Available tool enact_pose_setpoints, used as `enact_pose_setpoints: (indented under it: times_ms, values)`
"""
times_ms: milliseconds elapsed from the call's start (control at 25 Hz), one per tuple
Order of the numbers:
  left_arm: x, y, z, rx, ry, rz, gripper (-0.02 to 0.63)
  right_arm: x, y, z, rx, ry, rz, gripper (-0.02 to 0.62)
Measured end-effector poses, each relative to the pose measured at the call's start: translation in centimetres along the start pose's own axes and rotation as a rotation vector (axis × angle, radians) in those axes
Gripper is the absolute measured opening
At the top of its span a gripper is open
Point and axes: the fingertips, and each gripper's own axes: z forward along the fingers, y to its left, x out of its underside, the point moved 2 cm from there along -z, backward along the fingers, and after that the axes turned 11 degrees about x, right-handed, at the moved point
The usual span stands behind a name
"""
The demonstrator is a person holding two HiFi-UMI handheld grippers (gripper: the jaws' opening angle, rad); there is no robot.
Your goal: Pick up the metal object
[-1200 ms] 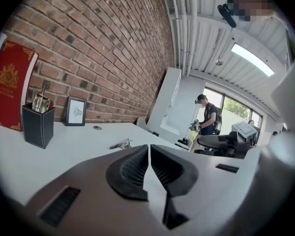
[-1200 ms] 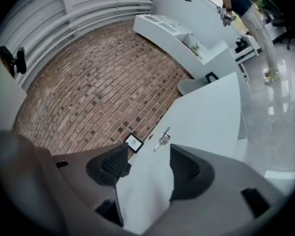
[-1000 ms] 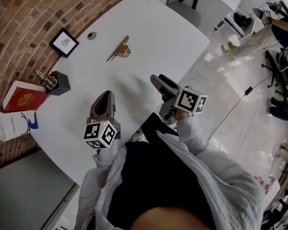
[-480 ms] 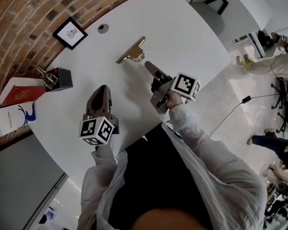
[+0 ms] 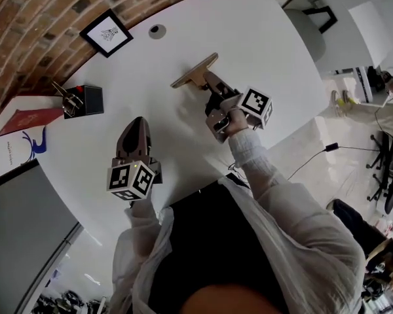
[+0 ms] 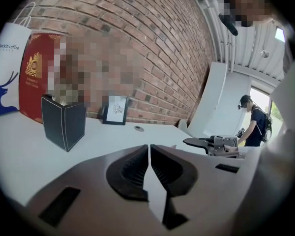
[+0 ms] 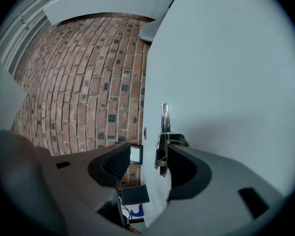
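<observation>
The person's right arm, in a pale grey sleeve [image 5: 295, 208], reaches out across the round white table [image 5: 268, 38], and the right gripper [image 5: 208, 78] points at the slim gold-coloured metal clip-like object [image 5: 191, 74] lying flat near the table's middle. Its jaws stand apart and are closing, with the near end of the object between them, just beside one pad and clear of the other. The left arm is bent close to the body, holding the left gripper [image 5: 137, 123] low over the near part of the table, jaws pressed together on nothing.
</observation>
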Motion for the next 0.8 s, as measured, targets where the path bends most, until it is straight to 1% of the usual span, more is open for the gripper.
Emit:
enact_pose_setpoints:
  times_ms: [240,320,400,440,560,640,680,720,800]
  values:
    - [0.0,0.7,-0.4,-0.025,-0.007,-0.026,0.028,0.2,-0.8,1.6,0.054,0.014,0.008,0.216]
    - [0.0,0.7,-0.5,-0.027,-0.007,-0.027,0.028,0.0,-1.3,1.9,0.079,0.002,0.03,0.183]
    - [0.0,0.7,-0.7,-0.03,-0.007,-0.029,0.028,-0.2,-1.9,2.0,0.102,-0.012,0.06,0.11]
    - [0.1,0.7,-0.8,-0.03,-0.006,-0.029,0.028,-0.2,-2.1,2.0,0.107,-0.015,0.07,0.109]
    - [0.1,0.8,-1.1,-0.028,-0.003,-0.024,0.028,0.0,-2.0,1.9,0.113,-0.021,0.054,0.095]
    - [0.1,0.8,-1.2,-0.029,-0.005,-0.022,0.028,-0.1,-1.7,1.7,0.094,-0.026,0.044,0.081]
    - [0.1,0.7,-1.2,-0.027,-0.006,-0.021,0.028,-0.2,-1.5,1.6,0.084,-0.031,0.043,0.037]
    - [0.1,0.6,-1.3,-0.025,-0.006,-0.02,0.028,-0.3,-1.4,1.5,0.081,-0.036,0.043,0.015]
    - [0.2,0.4,-1.3,-0.014,-0.002,-0.016,0.028,-0.4,-1.4,1.3,0.078,-0.046,0.048,0.011]
